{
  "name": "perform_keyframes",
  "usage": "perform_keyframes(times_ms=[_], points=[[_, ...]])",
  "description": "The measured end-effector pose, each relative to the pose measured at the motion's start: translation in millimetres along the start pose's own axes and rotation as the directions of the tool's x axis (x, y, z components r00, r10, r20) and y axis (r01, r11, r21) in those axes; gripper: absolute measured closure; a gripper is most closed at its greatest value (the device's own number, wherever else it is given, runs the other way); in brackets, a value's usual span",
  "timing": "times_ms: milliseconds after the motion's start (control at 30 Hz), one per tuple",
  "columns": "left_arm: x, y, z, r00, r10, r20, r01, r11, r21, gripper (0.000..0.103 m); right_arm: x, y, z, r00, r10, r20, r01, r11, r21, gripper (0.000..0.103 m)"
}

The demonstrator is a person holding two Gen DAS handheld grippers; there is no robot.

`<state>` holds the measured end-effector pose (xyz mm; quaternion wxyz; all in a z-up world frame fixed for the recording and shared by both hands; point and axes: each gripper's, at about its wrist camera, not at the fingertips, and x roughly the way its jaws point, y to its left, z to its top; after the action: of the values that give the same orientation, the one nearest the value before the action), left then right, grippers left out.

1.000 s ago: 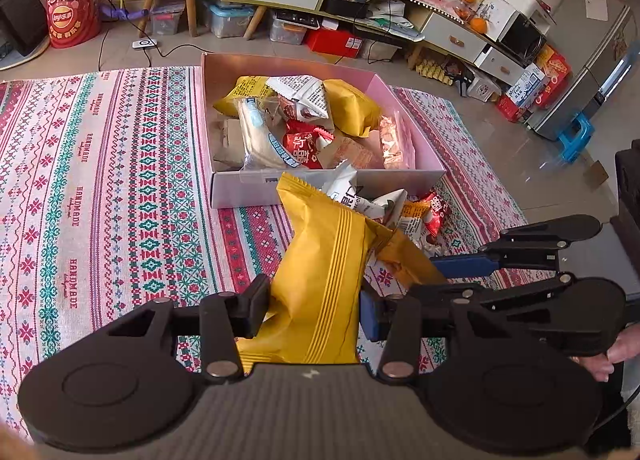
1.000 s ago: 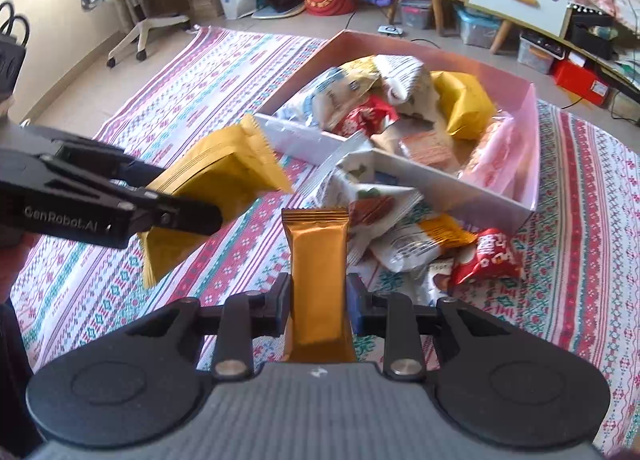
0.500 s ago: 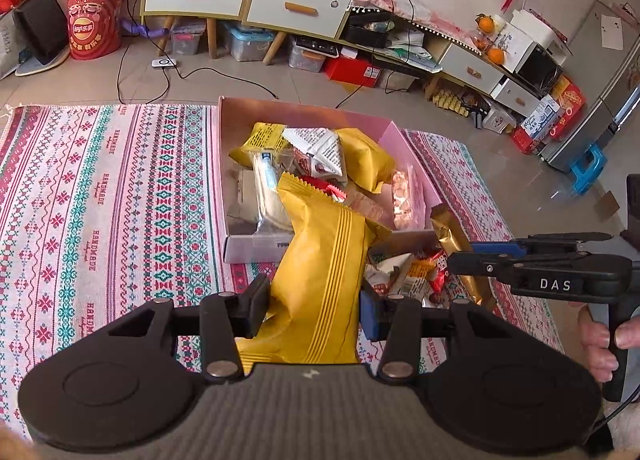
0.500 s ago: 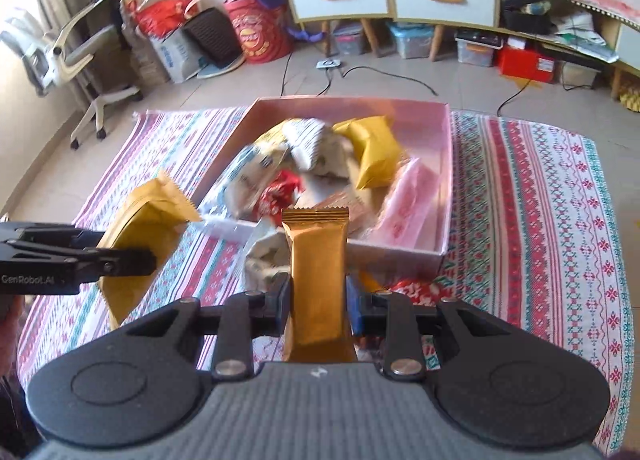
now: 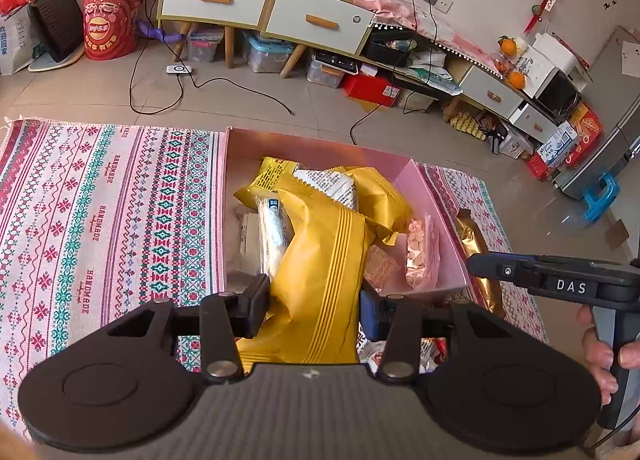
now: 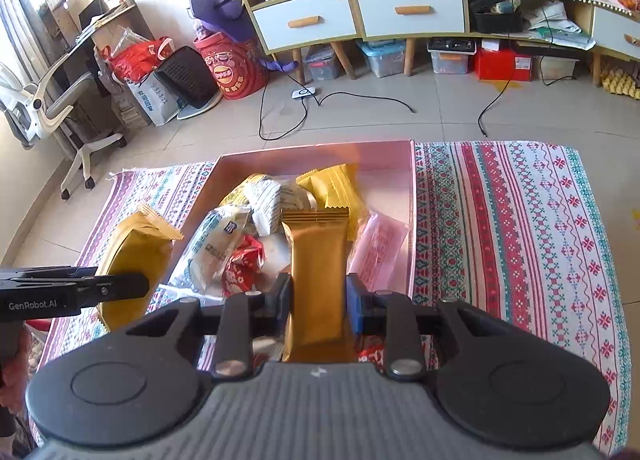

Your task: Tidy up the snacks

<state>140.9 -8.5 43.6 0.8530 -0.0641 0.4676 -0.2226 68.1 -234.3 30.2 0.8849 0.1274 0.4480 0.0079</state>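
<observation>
Both handheld grippers have travelled from the loose snack pile in front of the box to a position above the shallow pink cardboard box (image 5: 434,196), which sits on a red, green and white patterned woven cloth (image 5: 100,220) spread on a tiled floor.

The left gripper (image 5: 312,302) is part-way open, its 2 jaws clamped on a puffy yellow foil snack packet with ribbed stripes (image 5: 320,260). From its own camera the packet now overlaps the box interior, hanging over other wrappers already inside.

The right gripper (image 6: 318,308) is nearly closed, pinching a slim golden-brown foil snack bar (image 6: 318,260) held upright. Its top edge lines up over the box contents, between a white printed pouch and a clear pink bag.

Compared with 1 second earlier, the box has slid from well ahead of each packet to directly beneath them, and the right camera's view has rolled so the box now appears square-on rather than slanted. Neither grip has altered.

This suggests both snacks are ready to be released into the box. A few wrappers seem to remain outside, by the near wall, mostly hidden behind the grippers, so the tidying looks unfinished.
</observation>
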Motion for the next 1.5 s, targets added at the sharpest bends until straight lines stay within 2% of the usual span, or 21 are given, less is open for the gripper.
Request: perform_keyframes(times_ms=[367,500,833,967,1033,1500], points=[[35.5,-9.4,20.7,0.998,0.064,-0.015,-0.064,0.998,-0.019,0.051,29.1,2.7,12.3,1.000,0.018,-0.018,-0.018,1.000,0.015,0.077],[45.5,-11.3,26.2,0.993,0.116,-0.018,-0.116,0.993,-0.002,0.051,36.8,8.1,13.7,1.000,0.008,-0.019,-0.008,1.000,0.001,0.076],[58.3,-17.4,38.7,0.988,0.157,0.004,-0.157,0.987,0.026,0.051,49.1,10.5,16.8,1.000,0.000,-0.006,0.000,1.000,0.001,0.075],[58.9,-19.8,37.1,0.987,0.160,0.018,-0.160,0.986,0.049,0.049,45.8,15.2,17.5,1.000,-0.022,0.005,0.023,1.000,-0.019,0.069],[57.8,-19.4,36.5,0.986,0.164,0.015,-0.164,0.985,0.049,0.045,42.9,17.9,17.1,1.000,-0.022,0.008,0.022,0.999,-0.033,0.062],[32.3,-24.0,20.1,0.984,0.172,0.043,-0.176,0.978,0.108,0.011,14.9,26.4,14.0,0.998,-0.050,0.049,0.052,0.998,-0.045,0.025]])
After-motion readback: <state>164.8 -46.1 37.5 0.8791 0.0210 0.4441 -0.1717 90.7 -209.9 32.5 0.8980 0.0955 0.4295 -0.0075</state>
